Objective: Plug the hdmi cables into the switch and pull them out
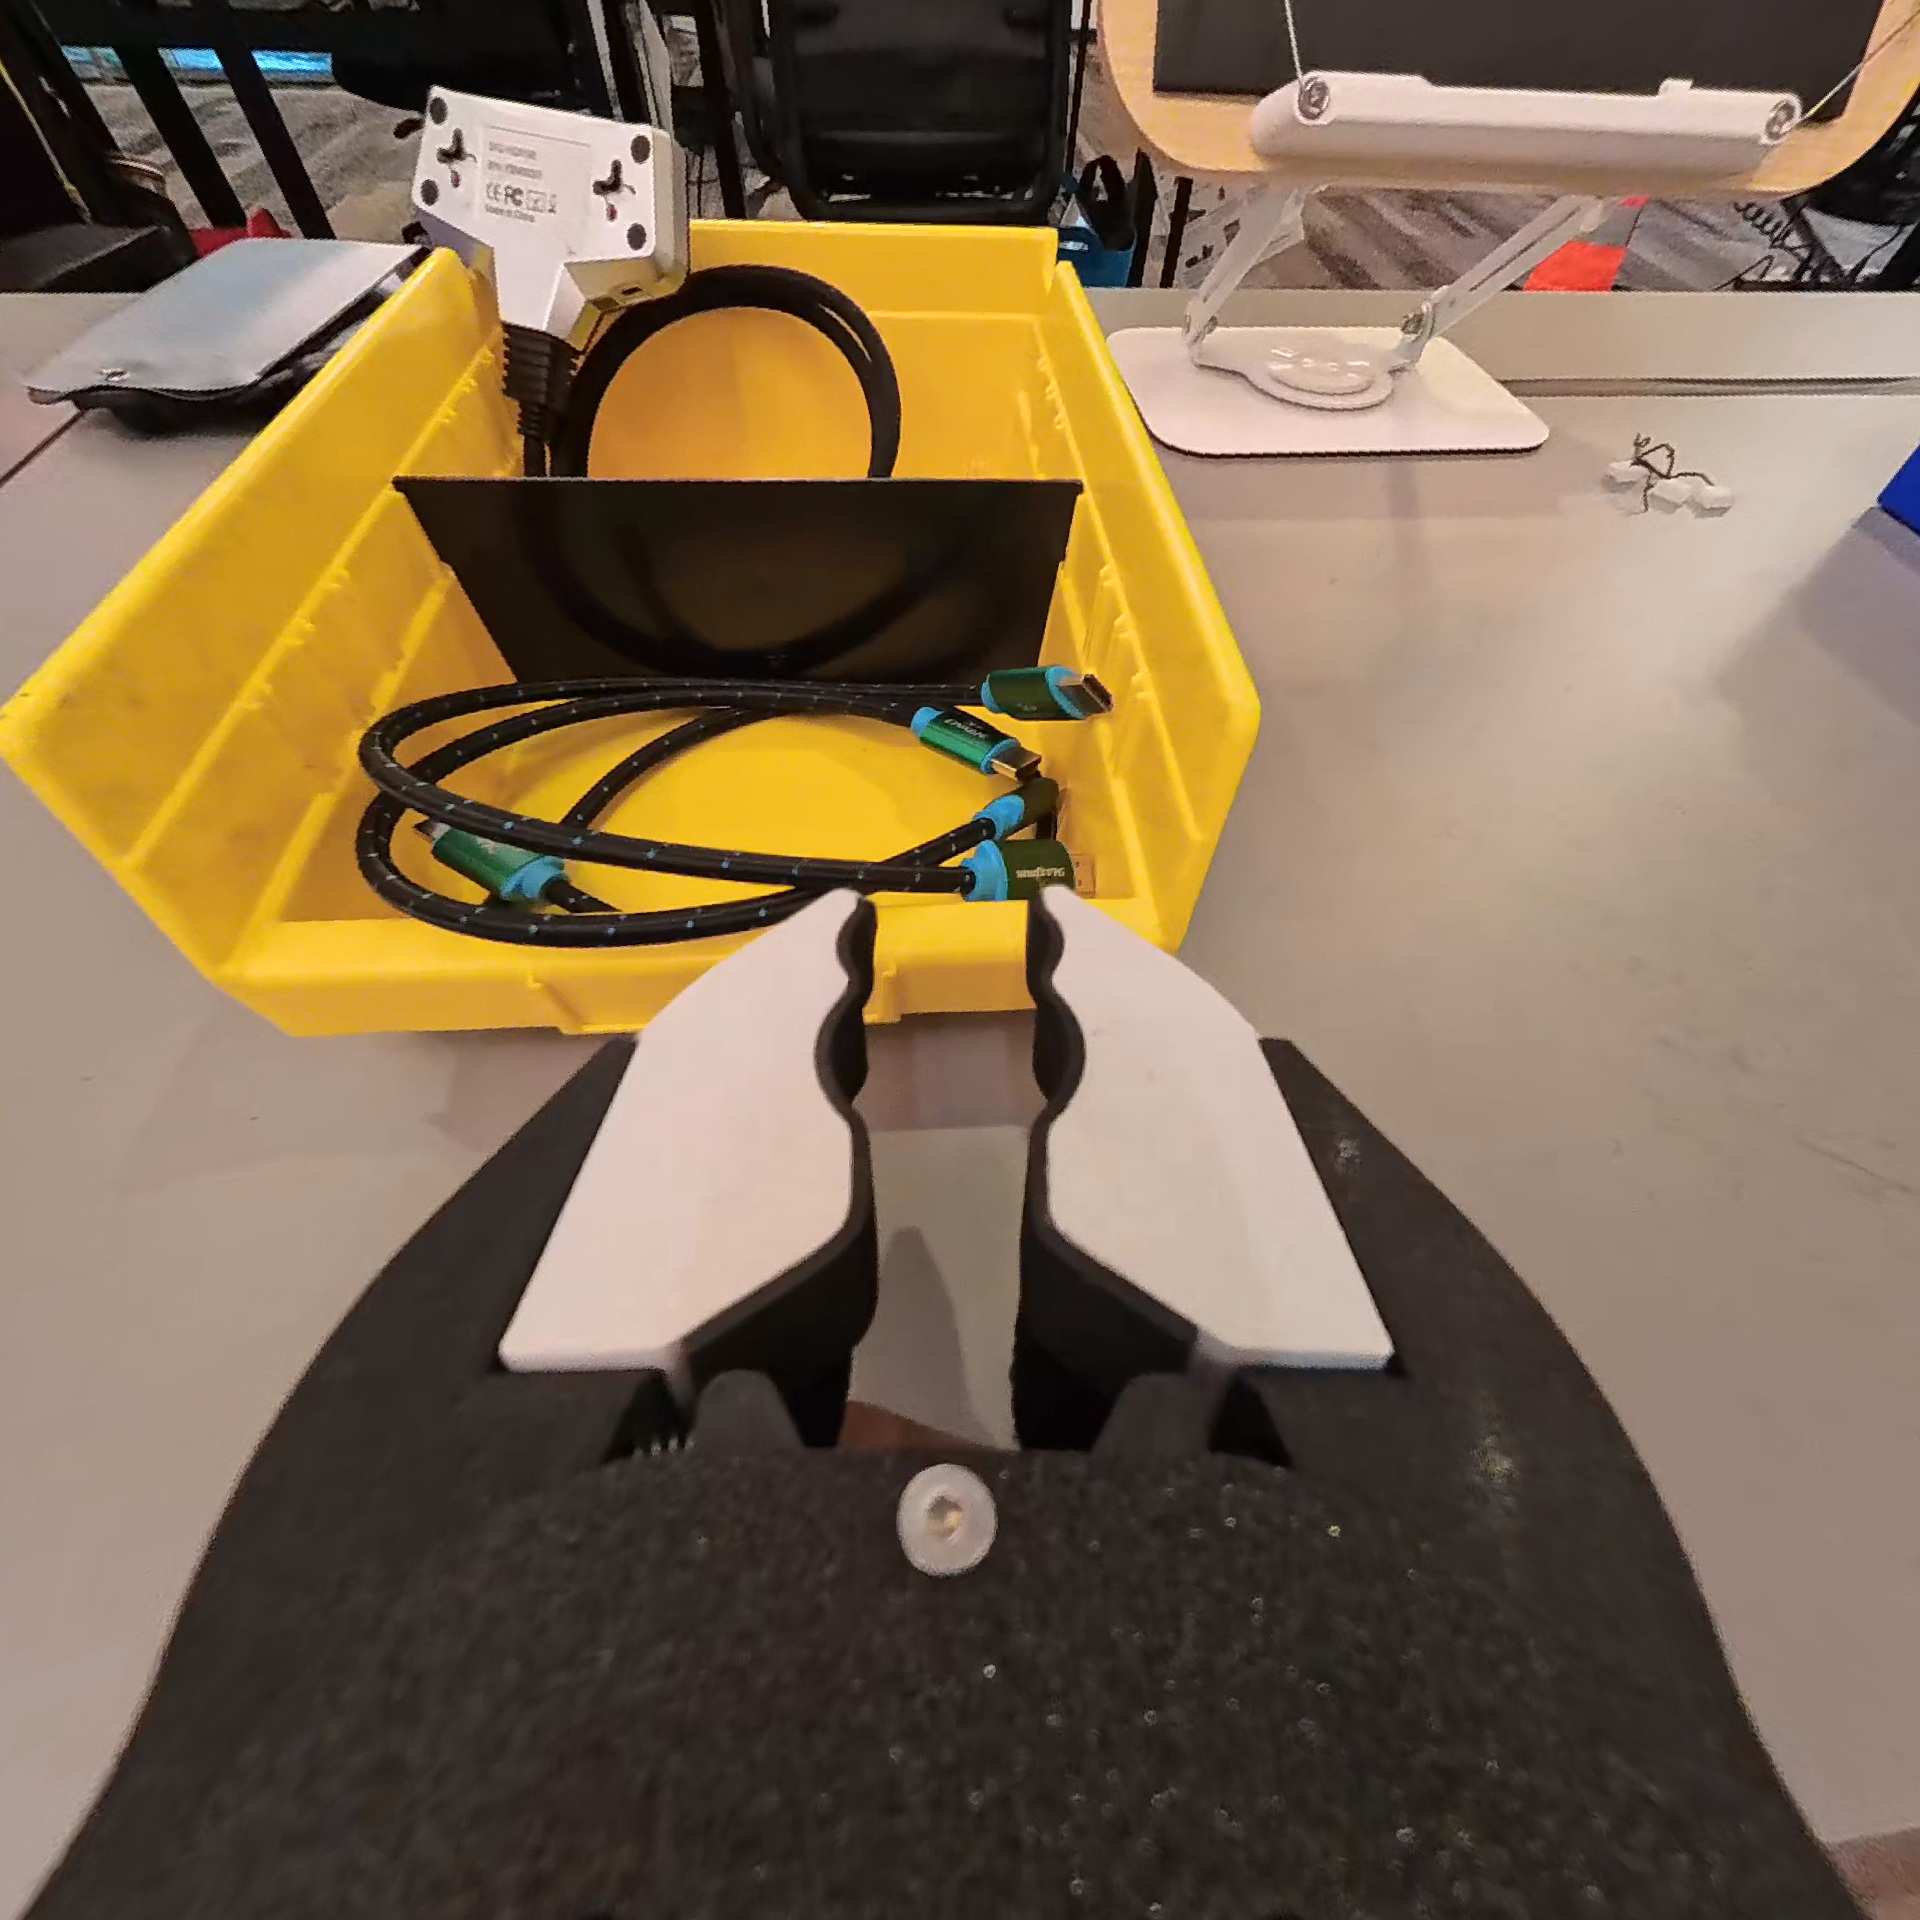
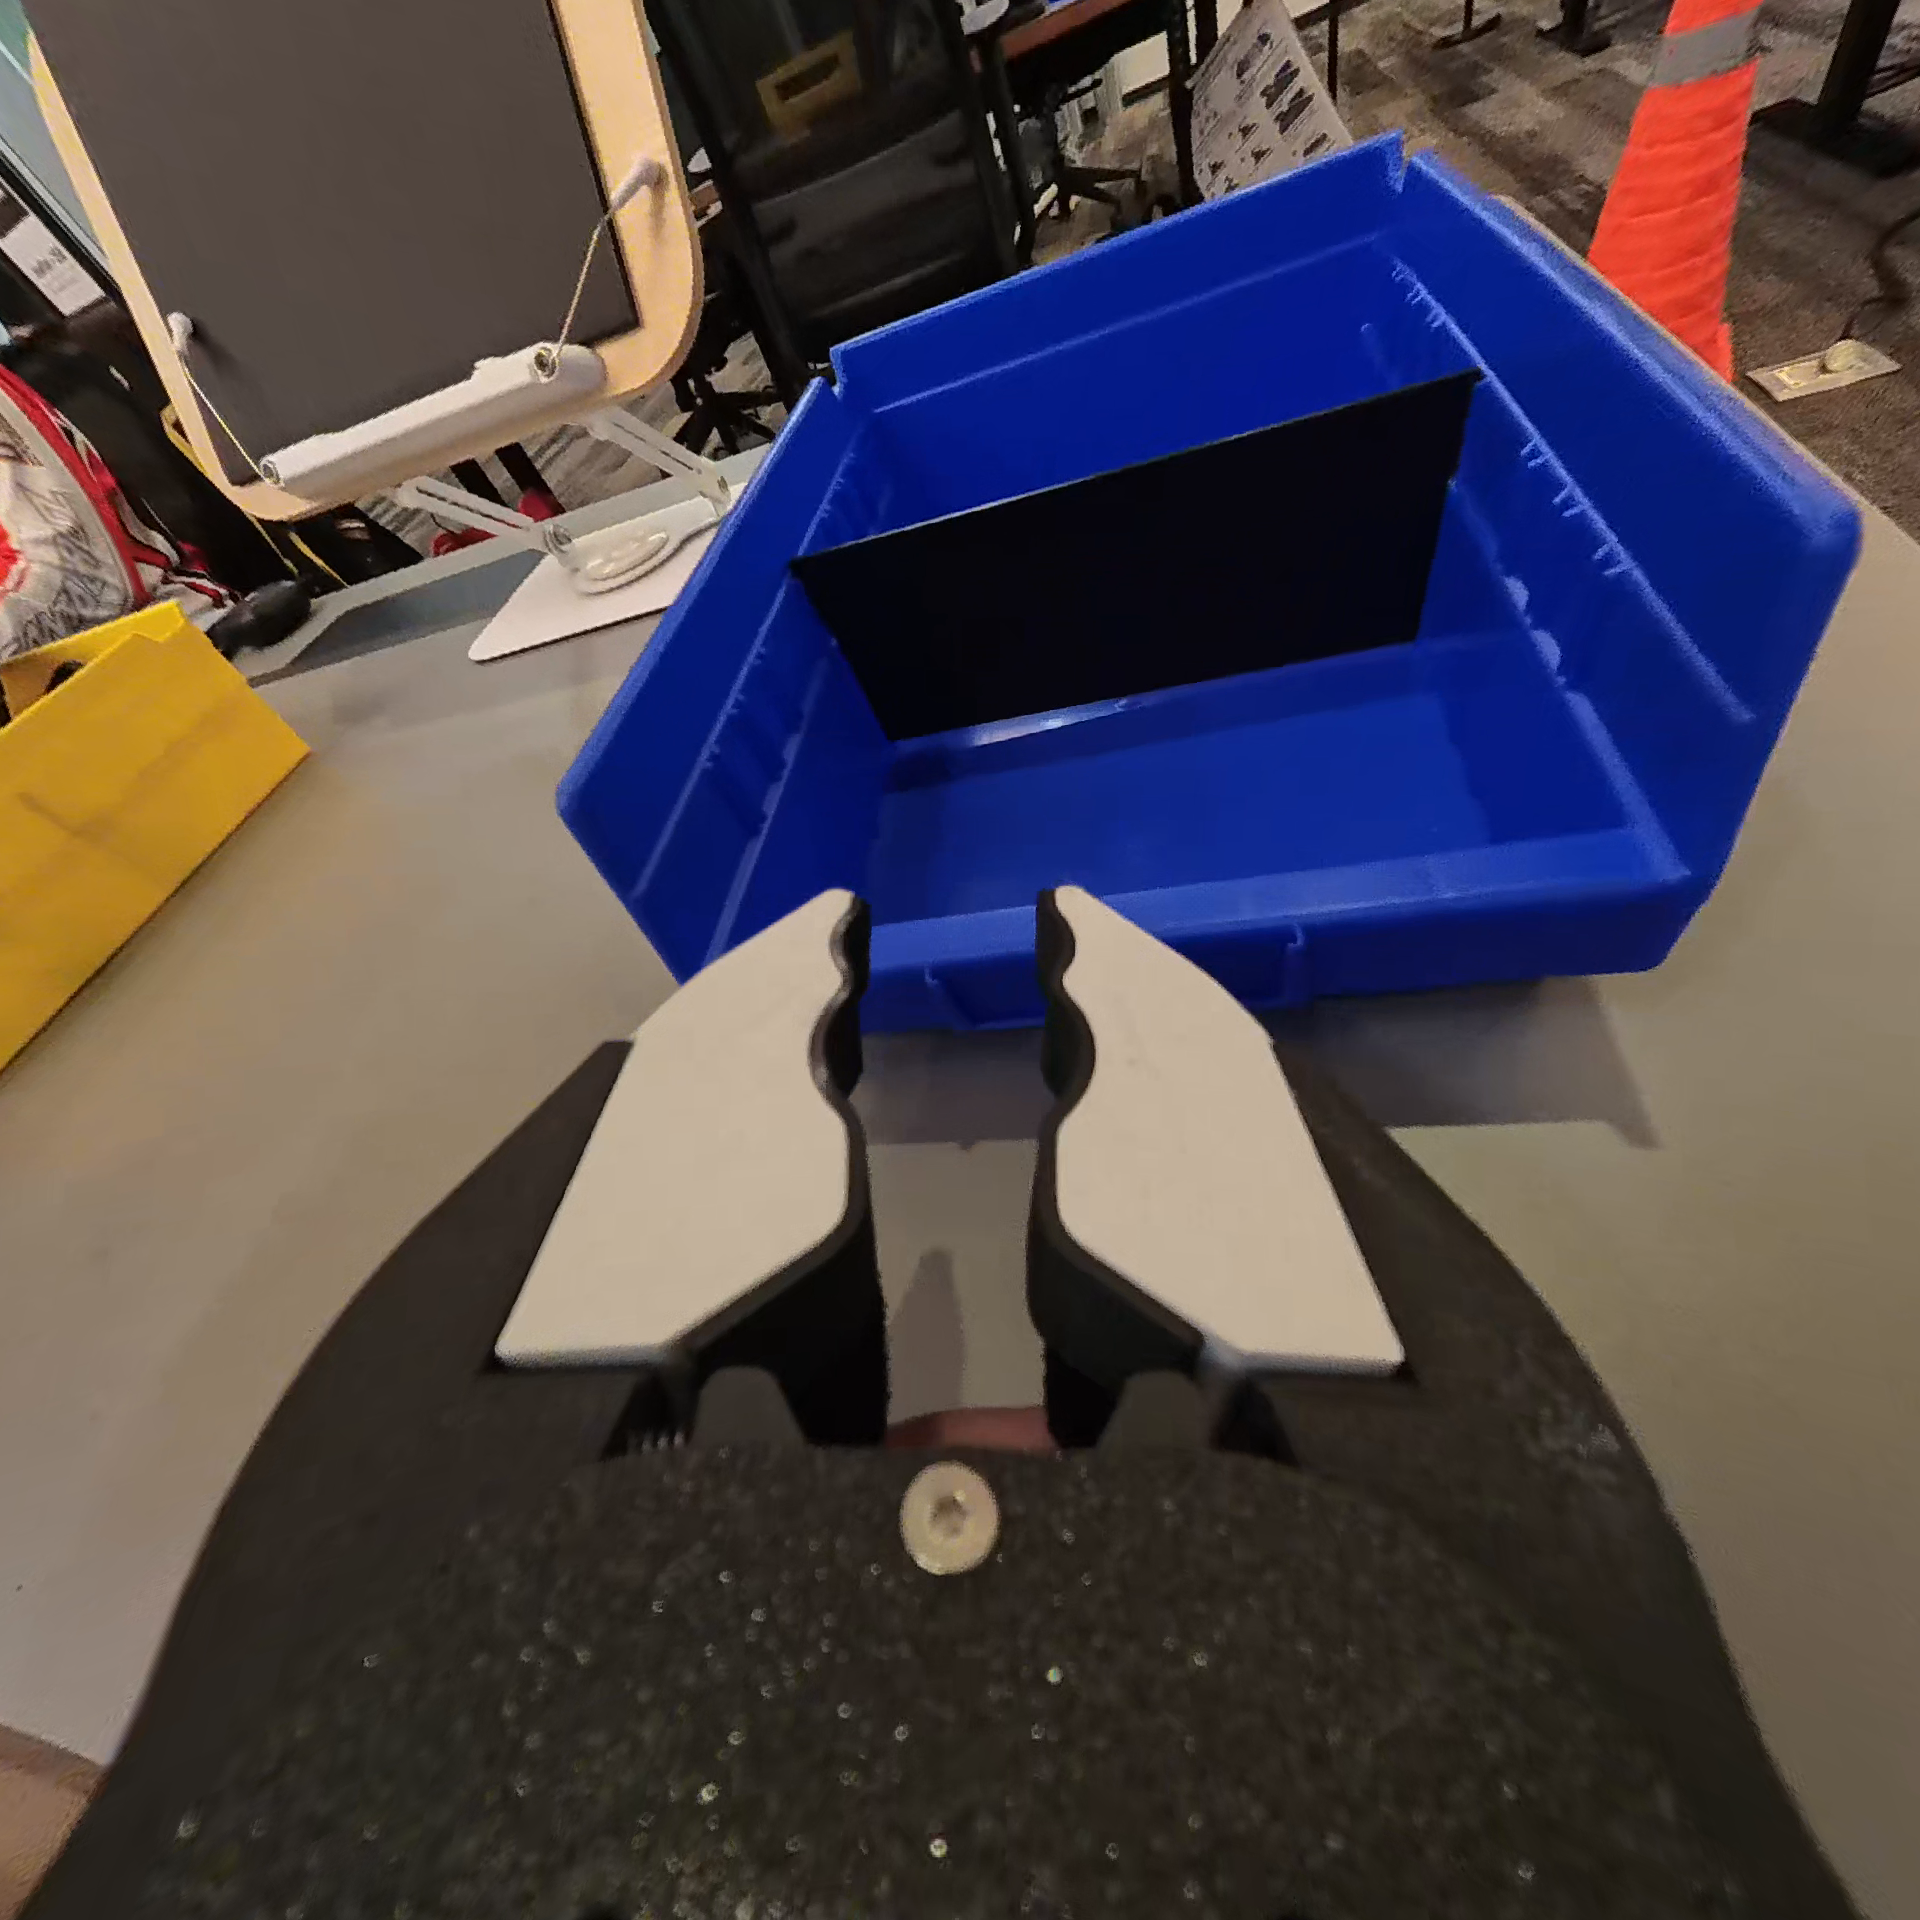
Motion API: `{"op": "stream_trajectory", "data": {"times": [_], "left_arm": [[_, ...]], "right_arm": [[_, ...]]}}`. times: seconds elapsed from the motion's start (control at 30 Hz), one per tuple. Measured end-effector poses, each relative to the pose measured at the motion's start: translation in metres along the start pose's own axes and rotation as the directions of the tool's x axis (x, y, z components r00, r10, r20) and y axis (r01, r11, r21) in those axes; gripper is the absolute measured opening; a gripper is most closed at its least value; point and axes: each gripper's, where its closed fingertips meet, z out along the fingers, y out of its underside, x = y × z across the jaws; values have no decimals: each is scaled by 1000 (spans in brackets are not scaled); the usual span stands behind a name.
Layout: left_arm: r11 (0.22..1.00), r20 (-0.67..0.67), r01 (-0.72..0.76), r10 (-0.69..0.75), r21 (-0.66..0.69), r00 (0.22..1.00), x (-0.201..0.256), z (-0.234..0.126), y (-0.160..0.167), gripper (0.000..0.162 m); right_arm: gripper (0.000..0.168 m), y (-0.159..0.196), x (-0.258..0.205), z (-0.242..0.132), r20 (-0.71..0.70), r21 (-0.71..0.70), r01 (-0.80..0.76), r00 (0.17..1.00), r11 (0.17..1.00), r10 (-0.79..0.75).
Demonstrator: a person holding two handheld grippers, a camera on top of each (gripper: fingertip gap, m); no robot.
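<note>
Braided cables coiled in ribbed yellow bin, both grippers parted, empty

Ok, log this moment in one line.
left gripper open, empty | right gripper open, empty | cables, switch in yellow bin | blue bin empty

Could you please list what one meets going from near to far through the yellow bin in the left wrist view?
Left gripper → braided HDMI cables → black divider → coiled black cable → white switch.
</note>
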Motion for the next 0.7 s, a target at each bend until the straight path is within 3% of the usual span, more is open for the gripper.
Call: {"op": "stream_trajectory", "data": {"times": [0.7], "left_arm": [[1000, -62, -7, 6, -14, 998, 12, 11, 3, 27]], "right_arm": [[29, 4, -8, 9, 29, -23, -5, 1000, 1000, 5]]}}
